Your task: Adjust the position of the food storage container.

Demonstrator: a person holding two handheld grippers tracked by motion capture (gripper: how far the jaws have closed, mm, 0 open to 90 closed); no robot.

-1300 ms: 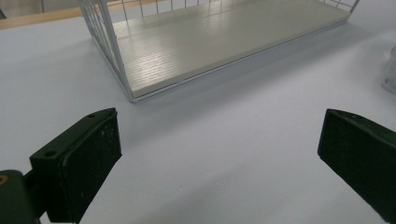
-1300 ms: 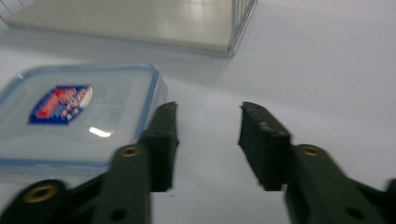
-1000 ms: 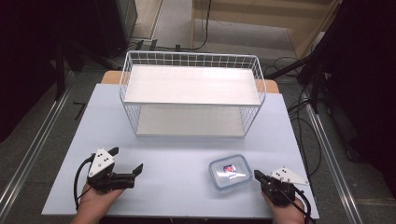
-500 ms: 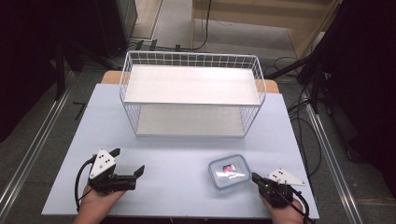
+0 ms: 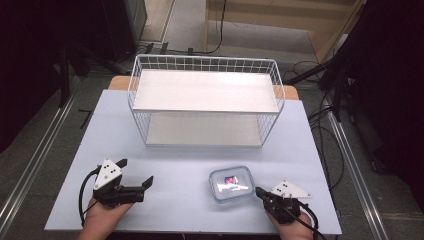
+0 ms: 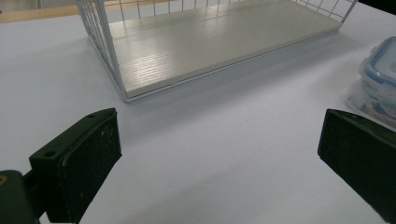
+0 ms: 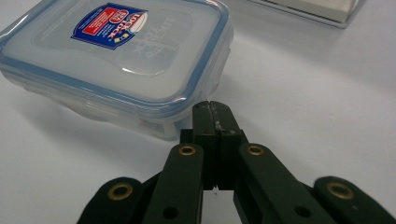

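Note:
A clear plastic food container (image 5: 231,182) with a blue-rimmed lid and a red-and-blue label lies flat on the pale table, front right of centre. My right gripper (image 5: 260,191) is shut with nothing between its jaws. In the right gripper view its tips (image 7: 211,109) sit right at the near corner of the container (image 7: 116,56); I cannot tell whether they touch it. My left gripper (image 5: 135,171) rests near the table's front left and is open wide, pads far apart over bare table (image 6: 219,158). The container's edge (image 6: 380,79) lies off to the right in the left gripper view.
A white wire rack (image 5: 205,100) with two pale wooden shelves stands at the back middle of the table (image 5: 175,165); its lower shelf (image 6: 210,42) lies ahead of my left gripper. Cables trail on the floor beyond the table's right edge.
My right gripper has slid left across the table, closing in on the container's near corner. The left gripper and the container have stayed where they were.

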